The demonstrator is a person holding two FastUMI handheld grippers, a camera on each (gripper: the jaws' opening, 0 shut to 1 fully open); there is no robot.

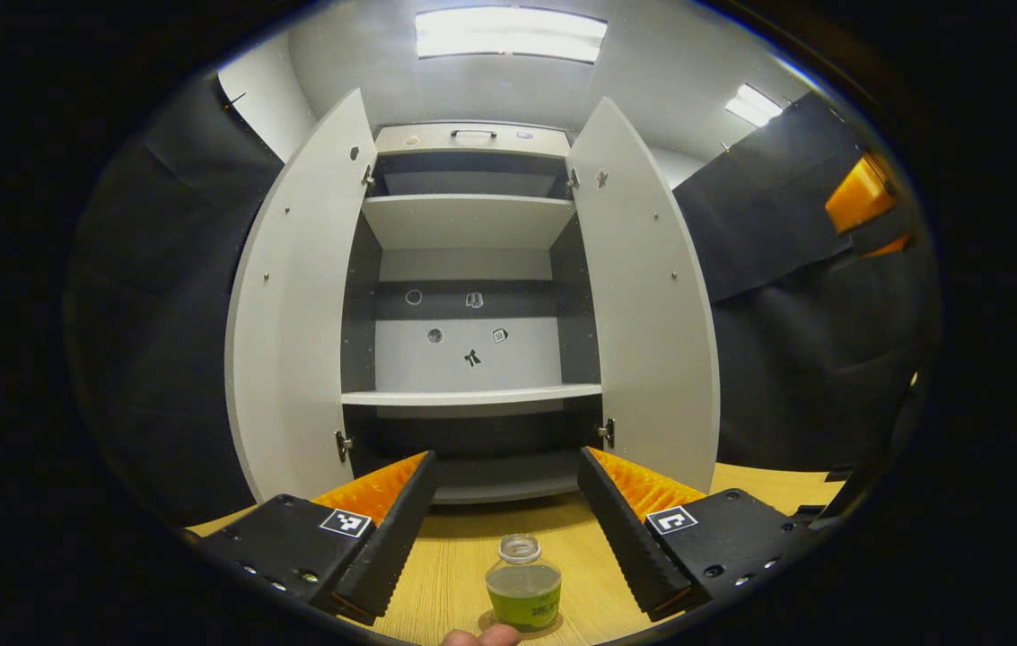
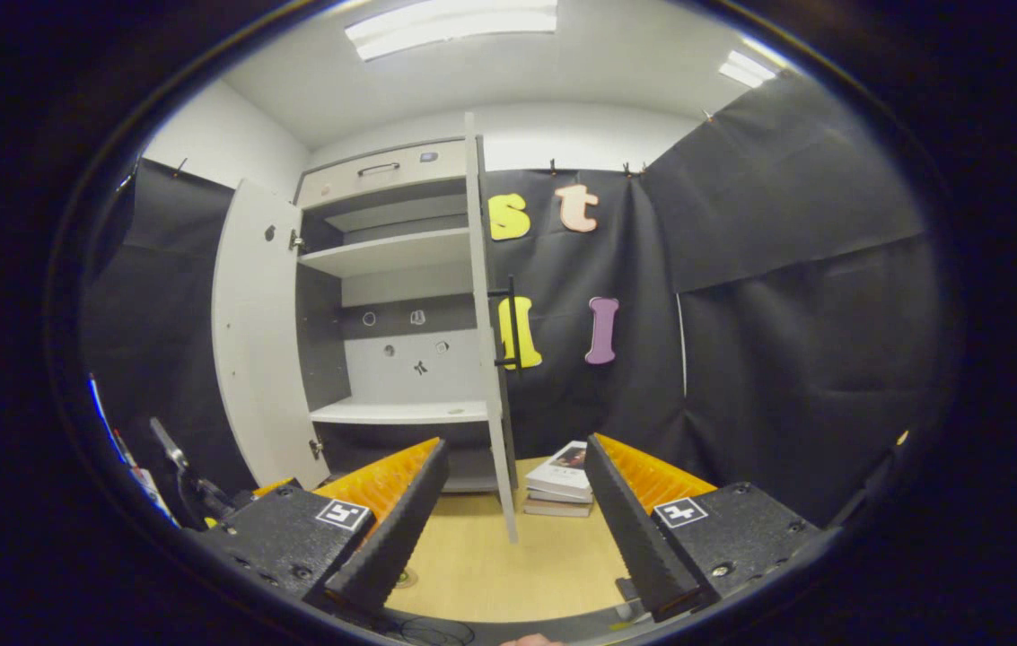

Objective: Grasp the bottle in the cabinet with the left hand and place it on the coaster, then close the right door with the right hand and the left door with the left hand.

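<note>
Standing upright on a round coaster [image 1: 521,625] on the wood-grain table [image 1: 445,565], the clear bottle [image 1: 522,583] of green liquid is being framed, untouched, between the left gripper [image 1: 508,520]'s spread ribbed fingers. Stacked books [image 2: 565,480] are being shown beyond the right gripper [image 2: 512,520], jaws apart, beside the cabinet [image 2: 391,260]'s open right door [image 2: 490,359].

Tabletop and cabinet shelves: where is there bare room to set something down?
Both shelves are bare. Bare table lies between cabinet and bottle. It is crowded right of the right door, by the books.
</note>
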